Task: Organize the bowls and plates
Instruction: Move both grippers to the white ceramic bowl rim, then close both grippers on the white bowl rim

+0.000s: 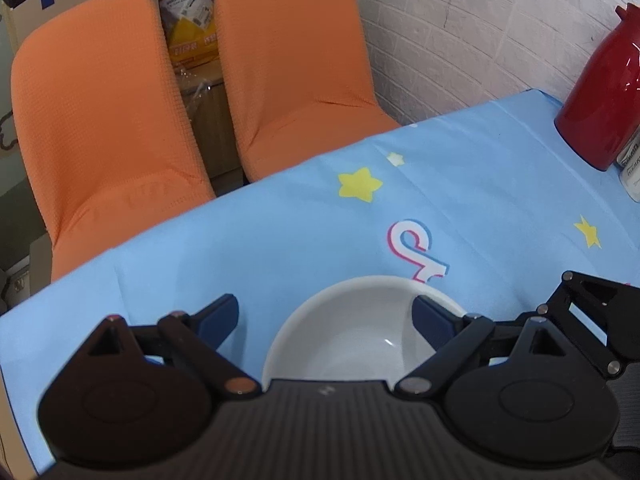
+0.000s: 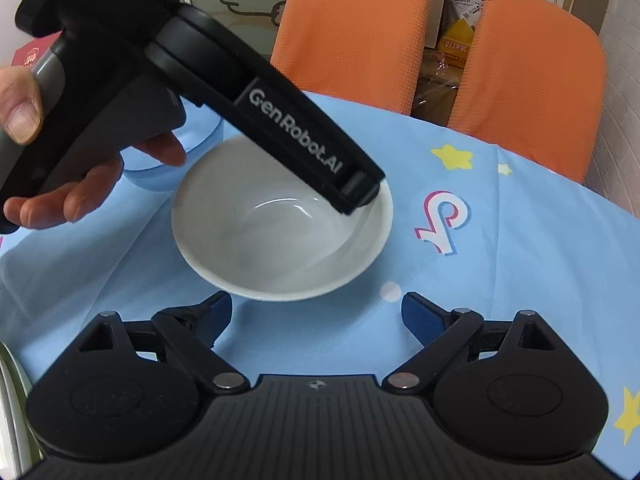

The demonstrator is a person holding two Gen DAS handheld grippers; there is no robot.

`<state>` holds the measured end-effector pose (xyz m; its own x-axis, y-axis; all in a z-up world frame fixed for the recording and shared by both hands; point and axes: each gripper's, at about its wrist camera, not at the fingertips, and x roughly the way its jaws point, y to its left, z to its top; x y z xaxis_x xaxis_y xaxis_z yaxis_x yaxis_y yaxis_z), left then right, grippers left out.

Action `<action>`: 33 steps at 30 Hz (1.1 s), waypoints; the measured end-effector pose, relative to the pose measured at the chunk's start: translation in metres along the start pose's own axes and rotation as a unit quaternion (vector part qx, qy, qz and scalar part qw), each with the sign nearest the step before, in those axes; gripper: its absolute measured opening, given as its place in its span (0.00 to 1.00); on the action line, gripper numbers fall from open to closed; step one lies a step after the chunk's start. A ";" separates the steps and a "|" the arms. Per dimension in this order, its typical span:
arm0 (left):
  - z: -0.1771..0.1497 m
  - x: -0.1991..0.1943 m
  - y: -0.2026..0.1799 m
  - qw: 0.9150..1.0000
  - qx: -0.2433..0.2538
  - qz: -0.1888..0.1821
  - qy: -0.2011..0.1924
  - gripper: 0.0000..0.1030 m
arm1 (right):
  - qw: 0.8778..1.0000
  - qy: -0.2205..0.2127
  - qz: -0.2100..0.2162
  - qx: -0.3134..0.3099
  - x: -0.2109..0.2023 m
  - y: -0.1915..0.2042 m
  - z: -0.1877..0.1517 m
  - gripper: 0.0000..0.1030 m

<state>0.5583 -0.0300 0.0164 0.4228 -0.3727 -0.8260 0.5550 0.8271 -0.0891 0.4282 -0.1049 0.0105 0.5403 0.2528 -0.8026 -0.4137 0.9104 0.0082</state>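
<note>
Blue star-print tablecloth (image 1: 280, 232) covers the table, two orange chairs (image 1: 296, 72) pushed up at the far side, white brick wall on the right, red jug (image 1: 600, 92) at the far right edge.

White bowl (image 2: 280, 232) sits upright on the cloth, near the middle of the table, empty. Left gripper (image 1: 324, 320) hangs over it, pointing steeply down, jaws spread wide; in the left wrist view its right finger (image 1: 434, 324) is inside the bowl's rim and the left finger is outside on the cloth, so the rim lies between them, not yet pinched. Right wrist view shows the same: gripper body slanting down from the upper left, its tip at the bowl's far right rim, person's hand (image 2: 60, 184) on the handle. Contact with the rim can't be confirmed.

Right gripper (image 2: 316, 316) is also wide open, holding nothing, just short of the bowl's near edge.

A pale blue dish (image 2: 168, 160) is partly visible behind the hand, far left of the bowl; shape unclear. White edge at the near left corner of the right view, maybe a plate, too cropped to tell.

Progress: early, by my read. Bowl not lifted, nothing visibly stacked. Left to do: close on the rim, lift, carry to whatever stack it belongs with.
</note>
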 end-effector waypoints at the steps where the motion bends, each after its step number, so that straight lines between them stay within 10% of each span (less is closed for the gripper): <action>1: -0.002 0.000 0.001 1.000 -0.001 0.000 0.002 0.91 | 1.000 0.001 -0.003 -0.003 0.001 0.001 0.001 1.00; 11: -0.012 0.010 -0.001 1.000 0.005 -0.012 0.024 0.57 | 1.000 -0.015 -0.008 0.008 0.001 -0.002 0.001 1.00; 27: -0.020 0.008 -0.023 1.000 0.014 -0.003 0.013 0.57 | 1.000 -0.022 -0.021 0.002 -0.005 -0.010 0.002 1.00; 33: -0.015 0.012 -0.014 1.000 -0.005 0.008 0.012 0.73 | 0.999 -0.013 0.012 0.027 -0.007 -0.027 -0.006 1.00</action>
<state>0.5447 -0.0393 -0.0009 0.4153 -0.3489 -0.8401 0.5411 0.8371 -0.0802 0.4308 -0.1332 0.0123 0.5492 0.2830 -0.7863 -0.3871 0.9200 0.0608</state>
